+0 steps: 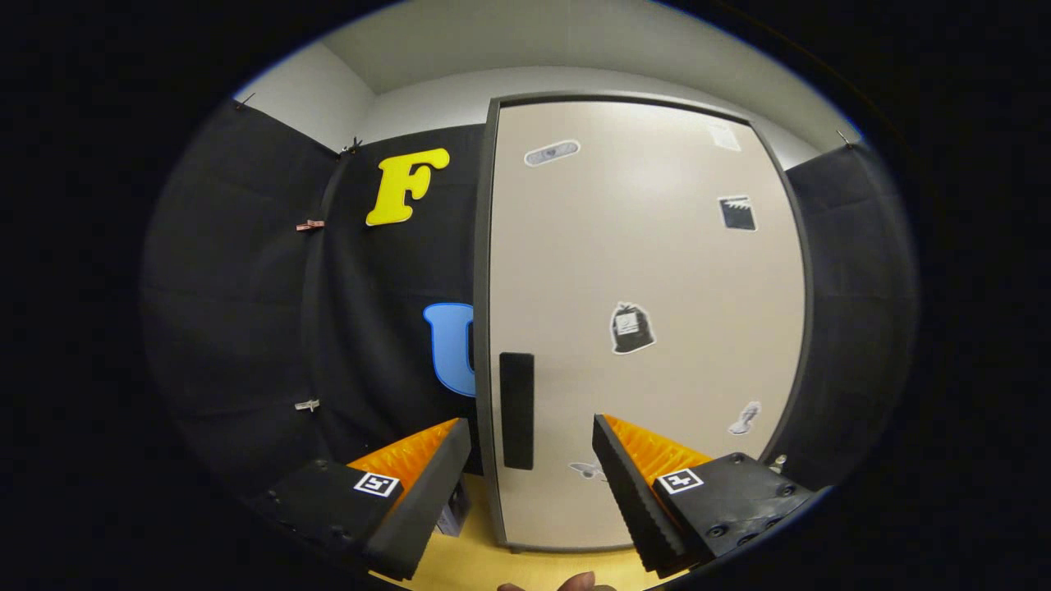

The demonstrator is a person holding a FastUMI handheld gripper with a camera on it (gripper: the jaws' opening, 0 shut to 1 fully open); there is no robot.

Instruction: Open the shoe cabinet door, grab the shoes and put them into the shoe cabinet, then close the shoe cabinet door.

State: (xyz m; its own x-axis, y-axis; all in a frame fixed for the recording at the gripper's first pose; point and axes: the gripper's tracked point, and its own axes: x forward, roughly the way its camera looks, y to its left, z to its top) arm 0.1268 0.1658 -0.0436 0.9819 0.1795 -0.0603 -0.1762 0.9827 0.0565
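Black cloth (246, 312) hangs all around my booth, with a white wall (312, 90) and ceiling (509, 41) above it. The big cabinet (649, 328) stands right ahead of me on the yellow floor (525, 566), its door shut. It has small stickers (631, 328) on it. My tool (532, 460) is spread wide and holds nothing. The black handle (516, 410) sits between its fingers, a bit beyond them.

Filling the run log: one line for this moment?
stage: approach | cabinet door: shut | tool: open, empty | handle: just ahead, between fingers
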